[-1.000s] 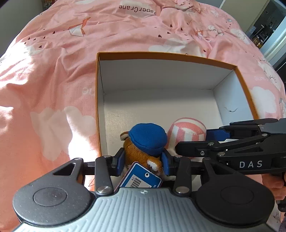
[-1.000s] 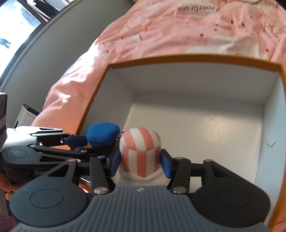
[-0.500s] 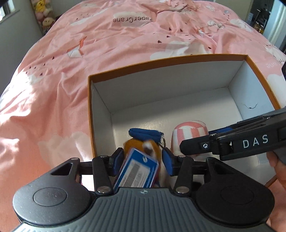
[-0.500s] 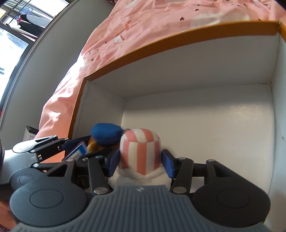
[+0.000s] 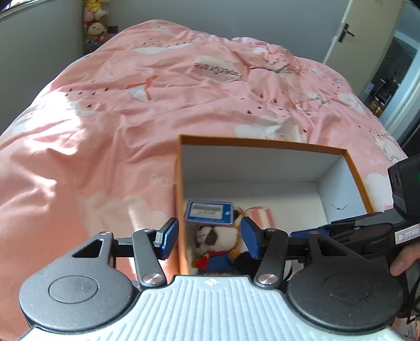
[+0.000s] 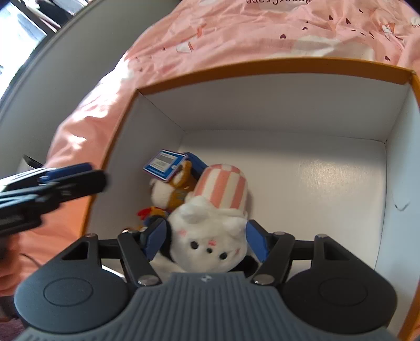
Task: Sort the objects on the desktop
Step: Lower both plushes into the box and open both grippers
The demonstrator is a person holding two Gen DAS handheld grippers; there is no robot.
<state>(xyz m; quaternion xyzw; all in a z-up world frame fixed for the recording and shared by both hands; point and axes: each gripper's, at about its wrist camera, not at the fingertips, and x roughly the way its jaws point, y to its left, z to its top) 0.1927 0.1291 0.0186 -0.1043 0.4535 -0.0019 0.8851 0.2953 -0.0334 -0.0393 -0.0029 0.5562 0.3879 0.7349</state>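
An orange-rimmed white box [image 5: 262, 143] [image 6: 262, 68] sits on a pink bedspread. A brown plush dog [image 5: 218, 244] [image 6: 170, 194] with a blue tag [image 5: 209, 212] lies in the box's near left corner. A white plush [image 6: 210, 236] with a pink striped hat [image 6: 223, 186] [image 5: 260, 213] lies beside it. My left gripper [image 5: 208, 237] is open above the dog, straddling the box's left wall. My right gripper [image 6: 206, 240] is open around the white plush, not pinching it.
The pink bedspread [image 5: 131, 110] surrounds the box. The right half of the box floor [image 6: 328, 196] is bare. A grey wall and a door [image 5: 349, 28] stand beyond the bed. Plush toys [image 5: 95, 25] sit at the far left corner.
Both grippers have opened and let go of their plush toys, which now lie on the box floor. Both grippers have pulled back and up from the box.
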